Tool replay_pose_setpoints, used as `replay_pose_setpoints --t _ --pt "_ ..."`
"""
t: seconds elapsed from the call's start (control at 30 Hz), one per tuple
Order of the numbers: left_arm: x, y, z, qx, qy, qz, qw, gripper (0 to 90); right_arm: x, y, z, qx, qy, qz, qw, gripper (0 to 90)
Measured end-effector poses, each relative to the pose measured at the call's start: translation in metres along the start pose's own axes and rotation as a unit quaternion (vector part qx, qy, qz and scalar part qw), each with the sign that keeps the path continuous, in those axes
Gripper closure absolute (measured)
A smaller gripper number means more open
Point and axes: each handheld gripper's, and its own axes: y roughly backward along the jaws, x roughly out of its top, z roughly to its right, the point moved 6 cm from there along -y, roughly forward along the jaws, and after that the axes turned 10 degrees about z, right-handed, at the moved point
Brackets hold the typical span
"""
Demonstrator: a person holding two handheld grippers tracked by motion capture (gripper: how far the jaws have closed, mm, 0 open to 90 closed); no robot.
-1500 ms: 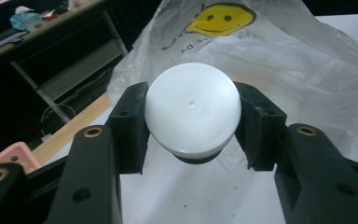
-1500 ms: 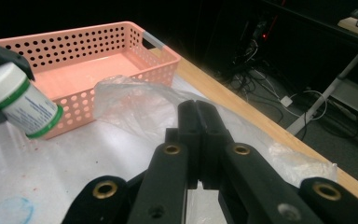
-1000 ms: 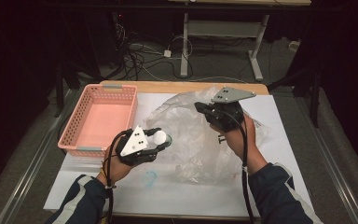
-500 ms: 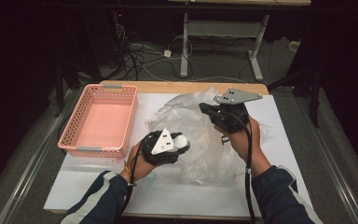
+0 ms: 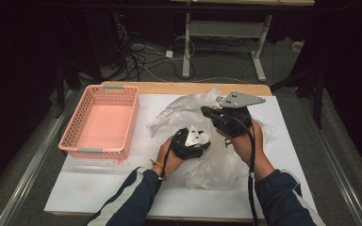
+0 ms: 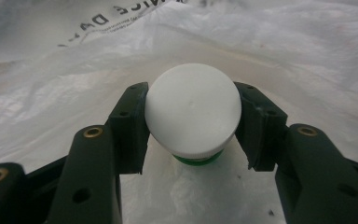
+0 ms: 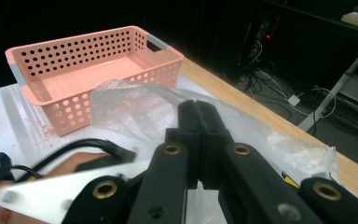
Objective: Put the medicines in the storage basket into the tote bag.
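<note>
**Bottle gripped inside the bag, ready to be drawn out**

A clear plastic bag (image 5: pixel 217 141) lies crumpled on the white table (image 5: pixel 99 188), and the work in hand appears to be emptying it. The left gripper (image 5: pixel 192 141) is reached into the bag's mouth. In the left gripper view its jaws are seen closed against both sides of a bottle (image 6: pixel 193 112) with a white cap and a green body just visible below it; the bottle lies within the bag, with film all around it.

The right gripper (image 7: pixel 199 116) is held above the bag's far edge. Its jaws are pressed together, and a fold of the bag (image 7: pixel 135 100) seems to be pinched between them and lifted, so that the mouth is kept open; the pinch itself cannot be made out with certainty.

The step is judged to be the grasp of the bottle, already made. The next move calls for the bottle to be pulled back out of the opening without the film being dragged along, while the bag is held steady.

A pink basket (image 5: pixel 99 125) stands to the left of the bag, well apart from both grippers. Nothing is seen in it; it is the likely place for the bottle.
</note>
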Motion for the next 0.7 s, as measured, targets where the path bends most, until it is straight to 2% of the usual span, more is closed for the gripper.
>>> replay_pose_setpoints --t 0.07,0.13,0.2,0.23,0.27,0.3,0.37,0.5,0.7 --pt "-0.001 -0.002 0.001 0.002 0.006 -0.002 1.0 47.5 -0.003 0.001 0.001 0.0 -0.003 -0.001 1.0 90.0" --pt "0.001 0.001 0.001 0.006 0.005 -0.002 1.0 41.7 -0.004 0.001 0.003 -0.001 -0.006 -0.001 1.0 90.0" --pt "0.004 0.008 0.001 0.008 0.006 0.003 0.9999 40.2 -0.006 0.002 0.005 -0.002 -0.007 -0.002 1.0 90.0" --pt "0.006 0.012 0.002 0.006 0.004 0.005 1.0 36.6 -0.007 0.002 0.005 -0.003 -0.01 -0.002 0.9999 90.0" --pt "0.008 0.018 0.004 0.013 -0.002 0.012 0.9998 34.7 -0.008 0.003 0.006 -0.003 -0.011 -0.002 0.9999 90.0" --pt "0.008 0.024 0.005 0.012 -0.019 0.009 0.9997 34.7 -0.009 0.003 0.007 -0.005 -0.012 -0.004 0.9999 90.0" --pt "0.011 0.039 0.01 0.014 -0.038 0.018 0.999 34.6 -0.011 0.005 0.009 -0.006 -0.013 -0.004 0.9999 90.0" --pt "0.016 0.077 0.015 0.02 -0.082 0.034 0.9958 34.5 -0.015 0.008 0.013 -0.009 -0.019 -0.005 0.9998 90.0" --pt "0.023 0.141 0.006 0.056 -0.097 0.07 0.9913 32.3 -0.02 0.01 0.012 -0.007 -0.017 -0.012 0.9998 90.0"
